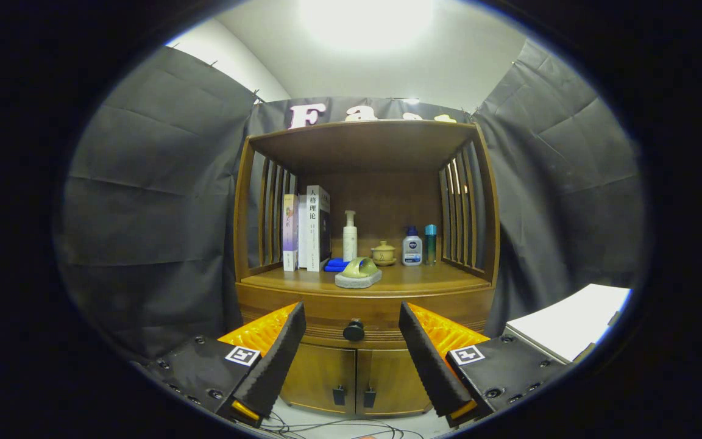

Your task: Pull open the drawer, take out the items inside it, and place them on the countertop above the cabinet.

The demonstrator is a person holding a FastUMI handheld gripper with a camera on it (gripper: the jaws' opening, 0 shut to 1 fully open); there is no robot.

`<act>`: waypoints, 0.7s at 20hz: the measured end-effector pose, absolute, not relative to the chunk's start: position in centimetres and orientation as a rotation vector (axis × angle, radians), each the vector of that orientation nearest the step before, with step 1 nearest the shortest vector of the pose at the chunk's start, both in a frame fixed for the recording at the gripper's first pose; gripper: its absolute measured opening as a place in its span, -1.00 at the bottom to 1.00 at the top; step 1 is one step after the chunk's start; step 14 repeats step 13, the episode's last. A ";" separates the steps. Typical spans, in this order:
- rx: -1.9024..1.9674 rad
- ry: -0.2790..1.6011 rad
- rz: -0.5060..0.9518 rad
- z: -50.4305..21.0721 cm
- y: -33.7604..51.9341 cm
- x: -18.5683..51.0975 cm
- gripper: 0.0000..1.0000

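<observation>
A wooden cabinet stands straight ahead with its drawer [326, 314] closed; a round dark knob [354, 330] sits at the drawer's middle. My gripper [351, 317] is open, its two fingers spread to either side of the knob and still some way short of it, nothing between them. The countertop [424, 277] above the drawer is an open wooden shelf. What lies inside the drawer is hidden.
On the countertop stand books [308, 228] at the left, a white pump bottle [350, 236], a blue cloth [336, 264], a sponge on a grey block [358, 272], a small lidded cup [383, 252] and two bottles [419, 246]. Two lower cabinet doors [354, 378] are closed. Cables lie on the floor.
</observation>
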State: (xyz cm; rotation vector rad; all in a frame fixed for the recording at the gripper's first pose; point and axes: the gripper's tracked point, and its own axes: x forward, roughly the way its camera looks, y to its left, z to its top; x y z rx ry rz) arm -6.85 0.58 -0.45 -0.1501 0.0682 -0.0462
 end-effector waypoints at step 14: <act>-0.115 0.075 -0.092 -0.4 -1.5 -6.5 0.95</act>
